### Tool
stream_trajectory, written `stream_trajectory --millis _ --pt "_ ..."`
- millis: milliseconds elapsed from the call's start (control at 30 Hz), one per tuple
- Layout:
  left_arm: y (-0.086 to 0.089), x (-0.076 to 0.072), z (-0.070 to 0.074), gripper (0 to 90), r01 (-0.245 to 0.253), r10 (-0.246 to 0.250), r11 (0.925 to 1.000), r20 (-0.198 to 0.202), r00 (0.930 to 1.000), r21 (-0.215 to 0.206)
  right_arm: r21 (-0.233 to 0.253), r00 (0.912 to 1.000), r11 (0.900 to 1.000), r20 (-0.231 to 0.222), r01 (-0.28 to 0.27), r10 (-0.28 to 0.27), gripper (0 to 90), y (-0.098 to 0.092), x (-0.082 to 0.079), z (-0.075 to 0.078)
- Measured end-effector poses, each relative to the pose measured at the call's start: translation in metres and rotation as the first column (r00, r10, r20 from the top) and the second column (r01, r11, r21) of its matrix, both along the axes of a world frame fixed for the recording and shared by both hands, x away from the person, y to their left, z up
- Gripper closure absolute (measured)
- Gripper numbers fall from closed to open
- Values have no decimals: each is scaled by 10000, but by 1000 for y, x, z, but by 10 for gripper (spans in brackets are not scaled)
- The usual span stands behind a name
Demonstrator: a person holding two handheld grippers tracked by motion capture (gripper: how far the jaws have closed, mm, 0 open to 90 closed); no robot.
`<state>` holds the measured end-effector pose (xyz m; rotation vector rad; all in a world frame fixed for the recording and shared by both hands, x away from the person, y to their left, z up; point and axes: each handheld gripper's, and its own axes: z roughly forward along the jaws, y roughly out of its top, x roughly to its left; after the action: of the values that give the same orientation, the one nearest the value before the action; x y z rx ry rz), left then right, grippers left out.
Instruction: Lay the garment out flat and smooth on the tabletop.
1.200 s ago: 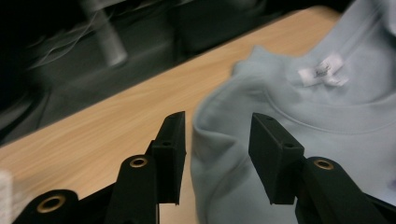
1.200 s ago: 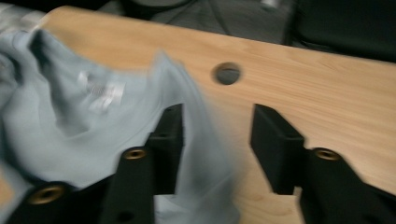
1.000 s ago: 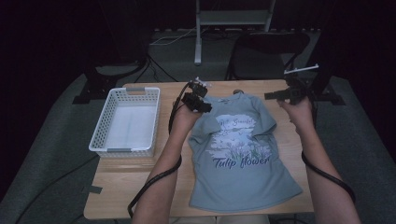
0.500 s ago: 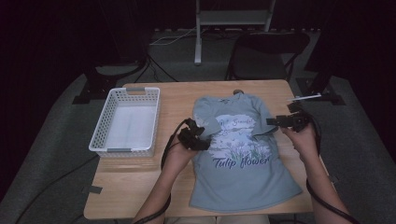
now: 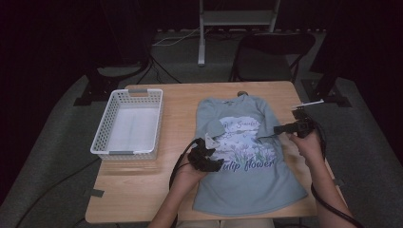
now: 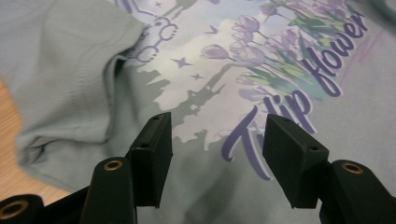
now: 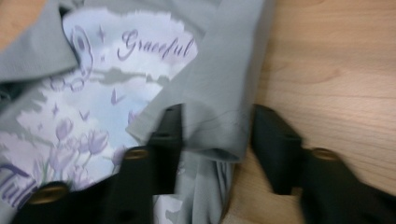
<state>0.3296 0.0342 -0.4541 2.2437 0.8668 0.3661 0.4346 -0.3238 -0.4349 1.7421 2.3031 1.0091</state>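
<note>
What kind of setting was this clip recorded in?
Most likely a recording studio or lab rather than a home: a single wooden table stands amid black backdrops, with a metal stand and an empty dark chair behind it, and cables on the grey floor.

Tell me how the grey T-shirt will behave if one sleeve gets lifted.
The T-shirt is probably floppy: its folded sleeve already creases and sags. It looks light, so the rest would likely trail and drag across the table, perhaps undoing the folds.
</note>
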Motion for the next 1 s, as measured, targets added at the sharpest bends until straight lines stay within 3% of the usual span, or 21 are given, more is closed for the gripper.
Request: stream_trajectory --millis 67,167,600,667,833,1000 --pt "-1 0 -2 441 -6 6 10000 5 10000 -2 -224 9999 9997 -69 -107 106 706 2 1 -2" --pt "0 0 -2 441 15 -15 10000 -17 10000 -27 -171 10000 9999 -27 19 -20 860 -2 4 -1" --pt "-5 -4 -4 442 271 -271 9996 24 9996 52 -1248 9986 9908 58 527 -524 871 -15 24 28" --pt "-6 -5 -4 442 336 -337 9994 53 9994 91 -1817 9959 9792 76 905 -906 871 -19 35 36" --pt "-6 -6 -4 442 412 -412 9991 3 9991 82 -2696 9905 9534 119 1353 -1372 871 -27 54 42" --pt "-8 -6 -6 441 488 -488 9988 -3 9988 58 -3231 9877 9344 71 1500 -1561 870 -33 73 41"
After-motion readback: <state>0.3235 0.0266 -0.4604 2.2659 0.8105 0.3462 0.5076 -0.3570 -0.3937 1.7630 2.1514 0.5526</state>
